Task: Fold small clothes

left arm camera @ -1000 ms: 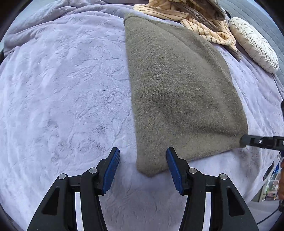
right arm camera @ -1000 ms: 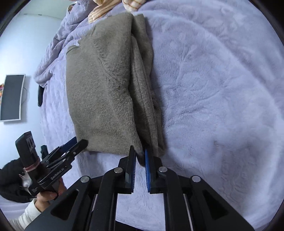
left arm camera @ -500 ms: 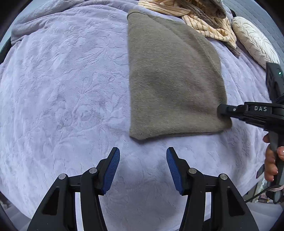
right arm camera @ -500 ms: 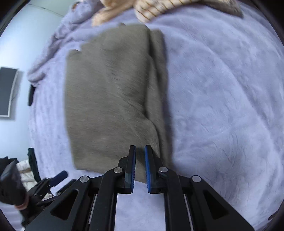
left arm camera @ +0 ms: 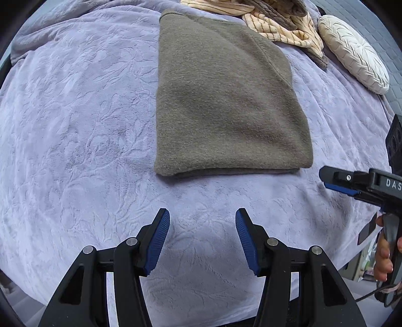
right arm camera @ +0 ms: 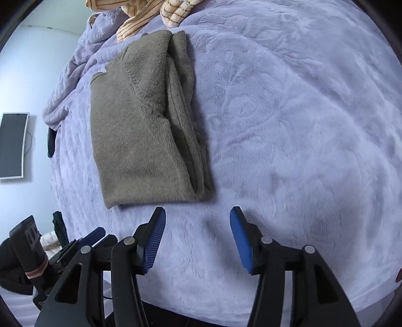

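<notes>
A folded olive-grey knit garment (left arm camera: 226,100) lies flat on the lavender blanket (left arm camera: 75,125). It also shows in the right wrist view (right arm camera: 145,130), with its stacked folded edges along its right side. My left gripper (left arm camera: 202,239) is open and empty, hovering short of the garment's near edge. My right gripper (right arm camera: 197,239) is open and empty, just short of the garment's near right corner. The right gripper also shows at the right edge of the left wrist view (left arm camera: 336,178). The left gripper shows at the lower left of the right wrist view (right arm camera: 93,234).
A pile of cream striped and brown clothes (left arm camera: 276,22) lies beyond the garment. A white round cushion (left arm camera: 354,52) sits at the far right. A dark monitor (right arm camera: 12,146) hangs on the wall at left. The blanket (right arm camera: 301,125) stretches wide to the right.
My right gripper was shut on the garment's near corner and has opened and let it go. Both grippers have drawn back from the garment, which now lies flat.
</notes>
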`<state>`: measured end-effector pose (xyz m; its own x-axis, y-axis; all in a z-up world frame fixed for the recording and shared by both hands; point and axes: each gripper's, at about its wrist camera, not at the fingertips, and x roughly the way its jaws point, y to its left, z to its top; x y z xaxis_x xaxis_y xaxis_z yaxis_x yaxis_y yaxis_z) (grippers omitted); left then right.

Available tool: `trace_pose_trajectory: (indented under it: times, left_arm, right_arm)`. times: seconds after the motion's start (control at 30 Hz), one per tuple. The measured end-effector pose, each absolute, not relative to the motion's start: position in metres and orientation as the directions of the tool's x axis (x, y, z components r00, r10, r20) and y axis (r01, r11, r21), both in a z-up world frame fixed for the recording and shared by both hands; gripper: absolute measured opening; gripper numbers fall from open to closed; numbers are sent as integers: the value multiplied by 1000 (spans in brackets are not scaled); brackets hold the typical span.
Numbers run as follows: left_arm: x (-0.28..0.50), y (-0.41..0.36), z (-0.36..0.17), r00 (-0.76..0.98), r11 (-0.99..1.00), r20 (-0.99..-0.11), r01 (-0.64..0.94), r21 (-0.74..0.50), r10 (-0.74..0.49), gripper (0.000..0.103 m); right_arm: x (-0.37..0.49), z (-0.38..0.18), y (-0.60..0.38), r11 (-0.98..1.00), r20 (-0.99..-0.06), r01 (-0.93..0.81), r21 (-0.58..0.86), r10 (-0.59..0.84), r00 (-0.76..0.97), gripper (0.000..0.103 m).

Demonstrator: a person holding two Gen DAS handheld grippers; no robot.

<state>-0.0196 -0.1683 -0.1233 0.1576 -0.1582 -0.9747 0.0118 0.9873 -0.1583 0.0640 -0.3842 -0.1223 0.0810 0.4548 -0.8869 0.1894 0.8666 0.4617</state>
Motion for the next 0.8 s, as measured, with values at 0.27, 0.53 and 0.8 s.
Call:
trace_pose_trajectory:
  times: [0.27,0.53,0.8]
  left_arm:
    - [-23,-177,-121,146,987,-976,3,-162,-160,56]
    - [-23,-185,-118,152,992,-981,24,-120,-122,56]
    - [-17,-186,-117,171,996,-982,15,-83,-84,94]
  right_arm:
    - [45,-119,-377,858,-875,178,482,480,56,67]
    - [43,-115,-372,858,-871,155,490,489,53,75]
    - [48,-111,-372,869,-879,137,476,471,74,82]
